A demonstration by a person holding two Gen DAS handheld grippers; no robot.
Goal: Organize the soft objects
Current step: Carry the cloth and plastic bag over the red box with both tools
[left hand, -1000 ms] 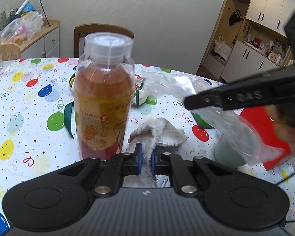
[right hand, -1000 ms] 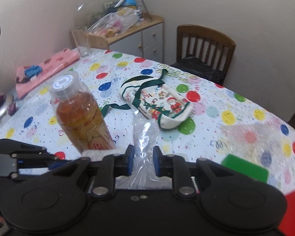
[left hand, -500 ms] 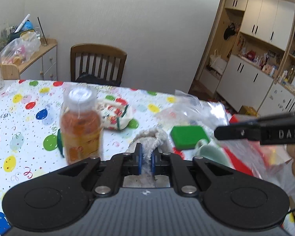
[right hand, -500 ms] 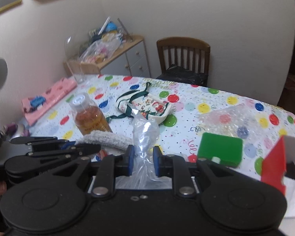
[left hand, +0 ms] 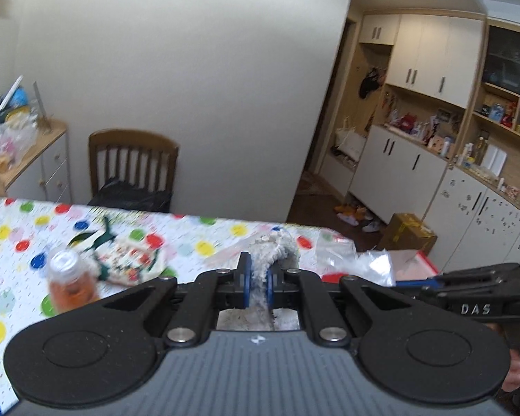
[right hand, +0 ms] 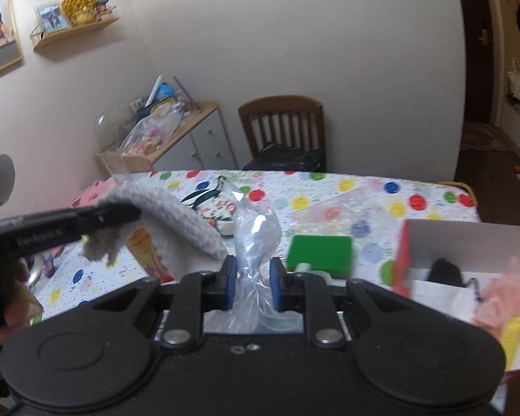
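Observation:
My left gripper [left hand: 258,282] is shut on a fluffy grey-white cloth [left hand: 275,248] that arches up between its blue pads, held above the balloon-print table [left hand: 17,239]. In the right wrist view the same cloth [right hand: 176,215] droops from the left gripper [right hand: 128,213] at the left. My right gripper [right hand: 252,279] is shut on a crumpled clear plastic bag [right hand: 256,232]. In the left wrist view that bag [left hand: 372,265] and the right gripper's black finger [left hand: 468,286] show at the right.
On the table stand an orange drink bottle [left hand: 69,279], a Christmas-print pouch [left hand: 128,261], a green box [right hand: 320,251] and a sheet of bubble wrap [right hand: 332,209]. A red-sided open box [right hand: 468,260] with pink fluff sits at the right. A wooden chair [right hand: 282,128] stands behind.
Both grippers have risen from the table, each keeping its grip. The bottle and pouch now sit lower and farther off, and the open box has come into the right wrist view.

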